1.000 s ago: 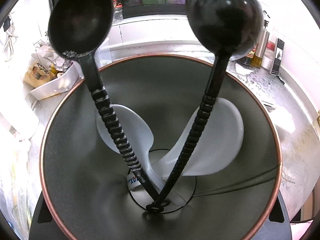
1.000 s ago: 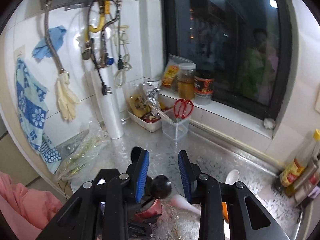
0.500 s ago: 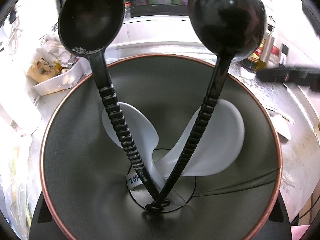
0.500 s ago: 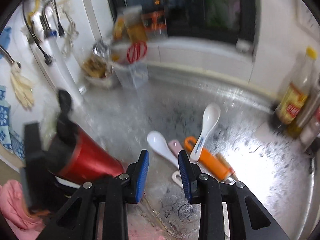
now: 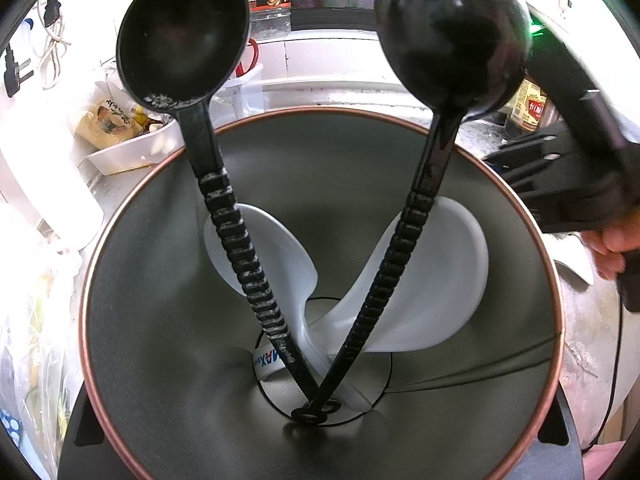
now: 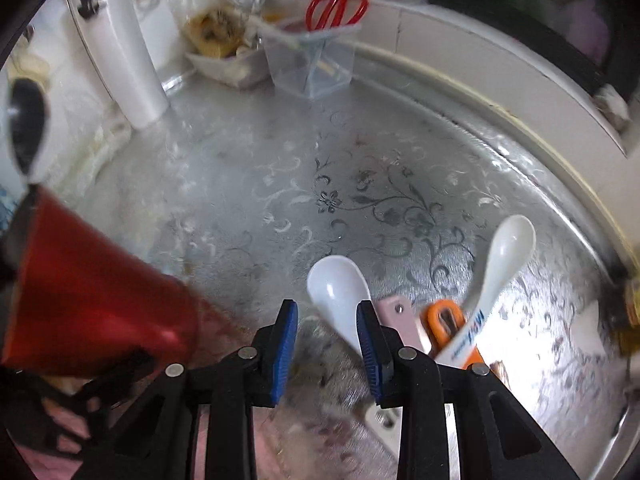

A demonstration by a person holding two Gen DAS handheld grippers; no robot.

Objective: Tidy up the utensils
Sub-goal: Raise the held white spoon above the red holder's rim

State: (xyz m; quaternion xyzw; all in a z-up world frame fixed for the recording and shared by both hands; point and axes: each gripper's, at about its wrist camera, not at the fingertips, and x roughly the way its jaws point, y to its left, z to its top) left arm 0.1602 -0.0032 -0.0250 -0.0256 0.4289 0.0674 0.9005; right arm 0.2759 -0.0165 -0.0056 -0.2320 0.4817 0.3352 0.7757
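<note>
Two black spoons (image 5: 224, 216) stand crossed in the cup (image 5: 152, 320) that fills your left view, handles meeting at the bottom and bowls sticking up past the copper-coloured rim, with two white spoons (image 5: 436, 280) leaning inside behind them. Your left gripper's fingers are hidden behind the cup, and only its black body shows at the lower corners; they read as drawn in tight, and the cup sits fixed right in front of the camera, so you are clamped on it. From the right view the same cup appears as a red cone (image 6: 92, 300) at the left edge, tilted. Your right gripper (image 6: 328, 344) points down at the patterned steel counter (image 6: 360, 184) with its blue pads (image 6: 285, 352) apart and nothing between them. One loose white spoon (image 6: 340, 292) lies on the counter with its bowl just above the right pad and its handle running down behind that pad, not inside the gap. Further right lie a second white spoon (image 6: 500, 268) with blue lettering, across an orange-handled tool (image 6: 446, 320), and a pale pink handle (image 6: 402, 316) beside it.
</note>
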